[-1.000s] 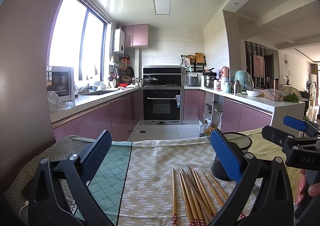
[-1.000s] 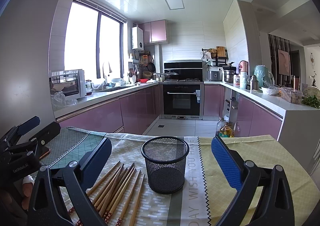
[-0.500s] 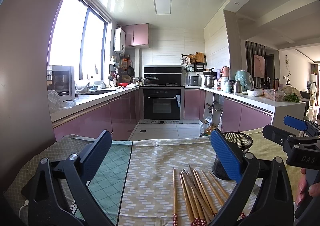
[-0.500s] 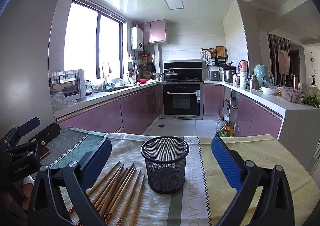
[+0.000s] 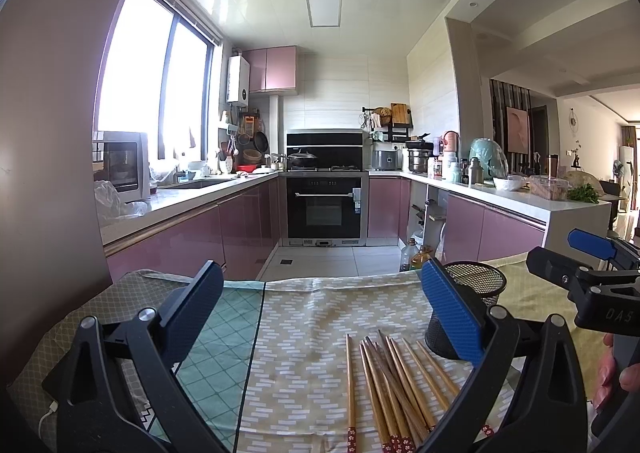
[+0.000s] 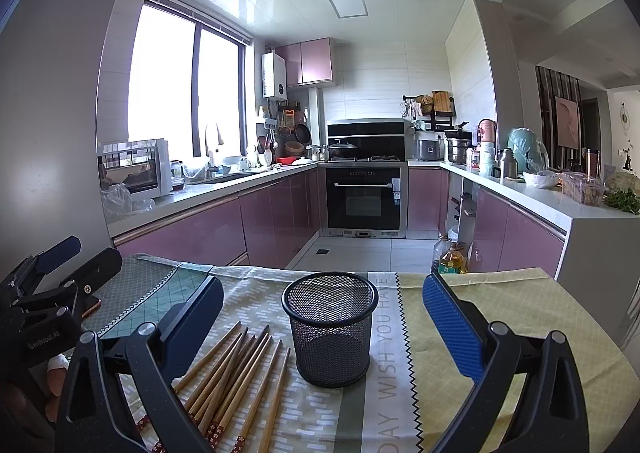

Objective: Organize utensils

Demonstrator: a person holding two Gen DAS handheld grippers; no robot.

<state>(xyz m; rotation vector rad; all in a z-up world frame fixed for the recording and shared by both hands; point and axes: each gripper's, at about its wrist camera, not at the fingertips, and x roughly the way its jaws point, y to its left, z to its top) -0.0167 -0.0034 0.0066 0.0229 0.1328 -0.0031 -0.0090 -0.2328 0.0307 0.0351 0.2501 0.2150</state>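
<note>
Several wooden chopsticks [image 5: 394,389] with red patterned ends lie side by side on the tablecloth; they also show in the right wrist view [image 6: 236,373]. A black mesh holder [image 6: 330,327] stands upright and empty just right of them, partly hidden behind my left finger in the left wrist view [image 5: 476,293]. My left gripper [image 5: 320,317] is open and empty, held above the cloth left of the chopsticks. My right gripper [image 6: 322,325] is open and empty, with the holder between its fingers in view. Each gripper shows at the edge of the other's view.
The table is covered by a patterned cloth [image 5: 304,333] with a green checked part at the left [image 5: 224,337]. A phone with a cable [image 5: 54,393] lies at the left edge. Beyond the table's far edge are the kitchen floor, purple cabinets and oven [image 5: 326,209].
</note>
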